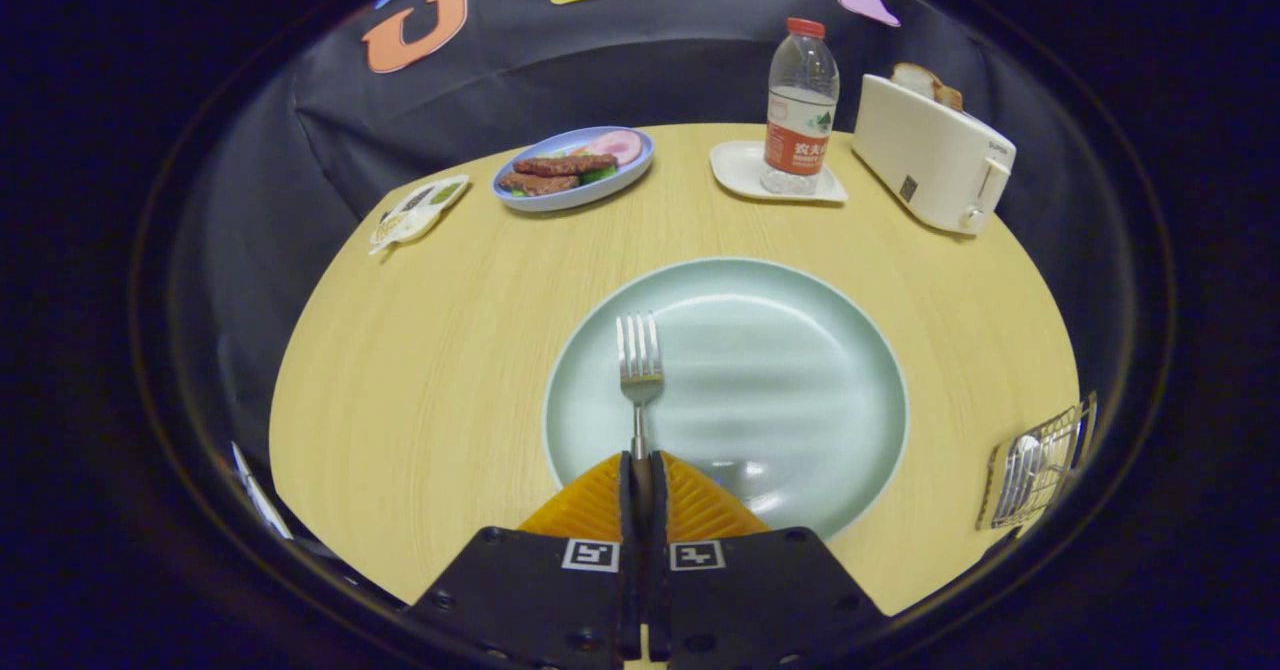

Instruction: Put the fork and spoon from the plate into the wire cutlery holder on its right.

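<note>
My gripper [640, 460] is shut on the fork [639, 362], pinching its handle between both fingers. The fork's tines point away from me and stand out over the left part of the pale green plate [790, 350]. I cannot tell whether the fork rests on the plate or hangs above it. The wire cutlery holder [1040, 462] stands to the right of the plate near the table's edge. A spoon's bowl [1026, 444] shows inside the holder.
Beyond the plate stand a water bottle [801, 100] on a small white tray [745, 172], a white toaster [930, 150] with bread in it, and a blue plate of food [572, 170]. A small packet [418, 212] lies at the far left.
</note>
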Motion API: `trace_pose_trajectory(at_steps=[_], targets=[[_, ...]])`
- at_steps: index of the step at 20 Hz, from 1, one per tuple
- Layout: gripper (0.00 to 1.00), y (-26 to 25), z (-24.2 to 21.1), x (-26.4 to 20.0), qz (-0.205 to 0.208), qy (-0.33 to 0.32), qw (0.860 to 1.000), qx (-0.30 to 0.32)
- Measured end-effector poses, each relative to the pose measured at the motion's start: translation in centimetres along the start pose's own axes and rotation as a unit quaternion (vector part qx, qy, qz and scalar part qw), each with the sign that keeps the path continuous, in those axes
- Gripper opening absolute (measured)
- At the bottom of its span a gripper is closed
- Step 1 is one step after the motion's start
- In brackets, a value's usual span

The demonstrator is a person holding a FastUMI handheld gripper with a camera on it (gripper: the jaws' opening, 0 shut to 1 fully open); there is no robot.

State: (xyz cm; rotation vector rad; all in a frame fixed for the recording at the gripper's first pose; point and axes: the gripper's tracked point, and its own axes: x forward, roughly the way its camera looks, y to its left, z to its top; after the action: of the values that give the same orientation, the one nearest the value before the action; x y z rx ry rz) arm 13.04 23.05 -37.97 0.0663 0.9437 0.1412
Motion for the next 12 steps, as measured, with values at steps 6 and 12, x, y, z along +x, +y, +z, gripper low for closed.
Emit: trace_pose_trajectory(at_steps=[6,12], targets=[[0.04,-0.8,2.1,-2.8,0.0,-0.021,0.999,-0.028],[0.04,-2.5,2.2,-6.2,0.007,-0.03,0.999,-0.037]])
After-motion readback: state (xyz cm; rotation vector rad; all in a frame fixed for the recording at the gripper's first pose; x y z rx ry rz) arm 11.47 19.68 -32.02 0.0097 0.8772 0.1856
